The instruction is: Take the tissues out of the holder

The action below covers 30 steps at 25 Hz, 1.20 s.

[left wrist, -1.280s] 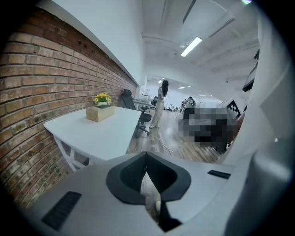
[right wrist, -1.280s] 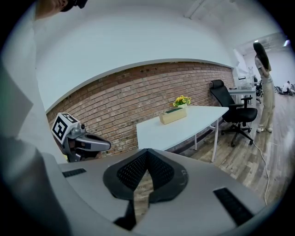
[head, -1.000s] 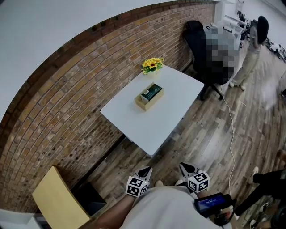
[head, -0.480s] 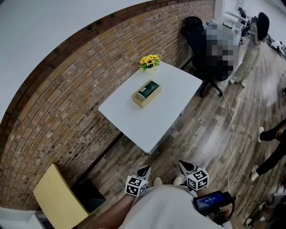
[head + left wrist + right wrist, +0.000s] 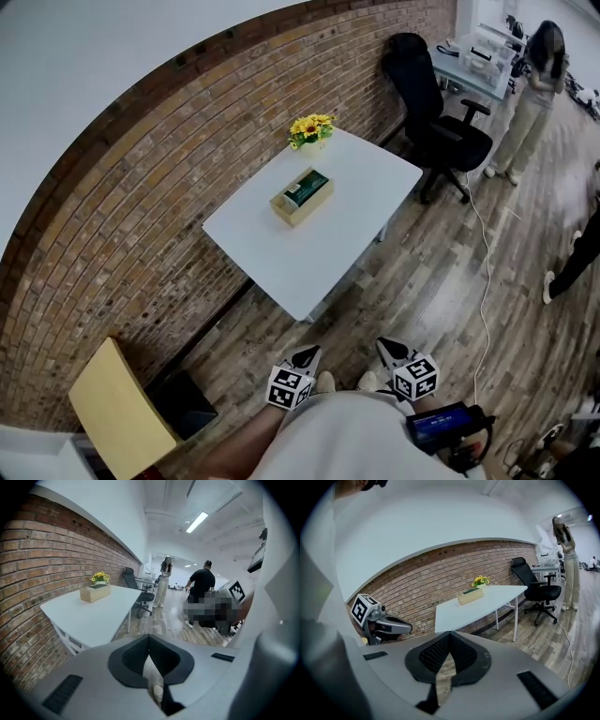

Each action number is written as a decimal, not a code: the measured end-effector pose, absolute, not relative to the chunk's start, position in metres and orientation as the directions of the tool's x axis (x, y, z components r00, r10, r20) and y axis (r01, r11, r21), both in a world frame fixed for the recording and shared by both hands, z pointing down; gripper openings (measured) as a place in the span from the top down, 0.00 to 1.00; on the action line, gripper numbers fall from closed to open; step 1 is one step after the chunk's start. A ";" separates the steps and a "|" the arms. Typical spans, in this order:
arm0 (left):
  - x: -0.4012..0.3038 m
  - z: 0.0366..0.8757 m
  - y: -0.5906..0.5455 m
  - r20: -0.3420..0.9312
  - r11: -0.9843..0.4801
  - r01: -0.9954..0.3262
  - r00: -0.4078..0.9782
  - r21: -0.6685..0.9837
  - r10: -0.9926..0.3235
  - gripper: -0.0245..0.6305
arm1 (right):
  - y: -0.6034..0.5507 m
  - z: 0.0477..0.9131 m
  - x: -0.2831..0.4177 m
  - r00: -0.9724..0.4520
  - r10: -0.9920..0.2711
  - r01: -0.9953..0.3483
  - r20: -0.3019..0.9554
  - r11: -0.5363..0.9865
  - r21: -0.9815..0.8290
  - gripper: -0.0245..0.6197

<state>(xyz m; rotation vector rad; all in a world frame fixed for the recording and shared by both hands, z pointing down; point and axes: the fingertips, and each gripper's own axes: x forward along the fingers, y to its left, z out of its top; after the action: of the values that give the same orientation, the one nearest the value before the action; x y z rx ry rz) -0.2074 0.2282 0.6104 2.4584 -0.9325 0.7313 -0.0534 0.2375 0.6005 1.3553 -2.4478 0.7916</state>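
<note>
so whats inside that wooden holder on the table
A dark green tissue pack shows through the open top of the holder on the white table. How many tissues are in it is hidden by the holder's walls.

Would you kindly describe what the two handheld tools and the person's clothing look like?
The left tool and right tool are light grey shells with black ribbed pads; each carries a white cube printed with black square markers. The person wears a pale top.
</note>
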 end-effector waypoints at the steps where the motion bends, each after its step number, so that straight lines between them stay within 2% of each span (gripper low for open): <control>1: -0.204 0.611 0.230 0.602 -0.693 -0.697 0.637 0.184 -0.481 0.95 | 0.238 0.601 -0.050 -0.546 -0.710 -0.836 0.444 0.425 -0.347 0.95; 20: -0.148 0.602 0.222 0.626 -0.708 -0.696 0.608 0.123 -0.489 0.95 | 0.242 0.608 0.004 -0.563 -0.717 -0.820 0.411 0.423 -0.386 0.95; 30: -0.123 0.614 0.190 0.623 -0.721 -0.677 0.630 0.149 -0.463 0.95 | 0.213 0.612 0.028 -0.536 -0.734 -0.836 0.417 0.392 -0.384 0.95</control>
<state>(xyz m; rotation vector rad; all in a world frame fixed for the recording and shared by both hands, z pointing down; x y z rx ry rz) -0.1230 0.1895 0.6140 2.4839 -0.9076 0.7993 0.0278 0.2126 0.6122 1.4066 -2.4659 0.8405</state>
